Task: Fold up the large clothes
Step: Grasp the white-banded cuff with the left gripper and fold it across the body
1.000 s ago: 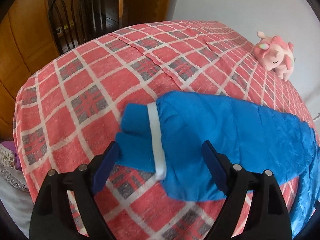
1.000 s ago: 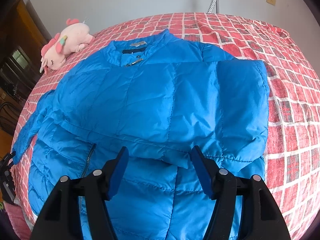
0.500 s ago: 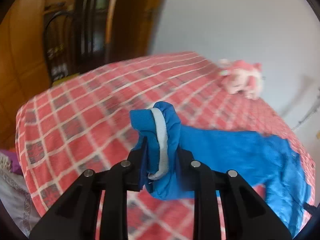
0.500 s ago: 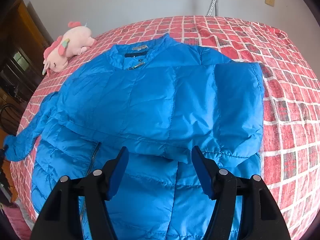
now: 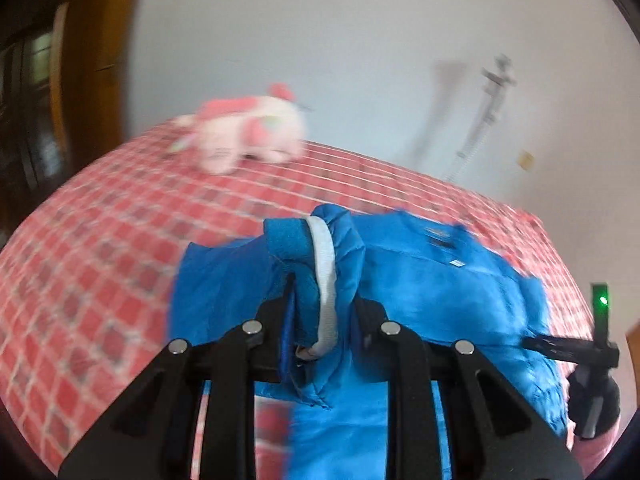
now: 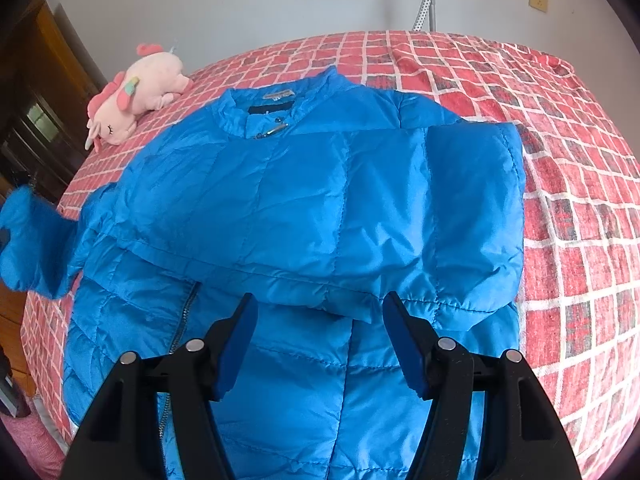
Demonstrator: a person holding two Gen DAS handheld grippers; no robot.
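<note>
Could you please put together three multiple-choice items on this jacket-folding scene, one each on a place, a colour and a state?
1. Where does the plush toy lie?
A. On the bedspread, beyond the jacket's collar side
B. On top of the jacket
C. On the floor

2. What colour is the band on the sleeve cuff?
A. Yellow
B. White
C. Black

3. How do the two grippers stand?
A. Both open
B. Left open, right shut on the hem
C. Left shut on the cuff, right open

Answers:
1 A: the toy rests on the red checked bedspread, clear of the blue jacket.
2 B: a white strip runs round the blue cuff.
3 C: the left gripper pinches the cuff, while the right gripper is spread wide above the jacket with nothing between its pads.
</note>
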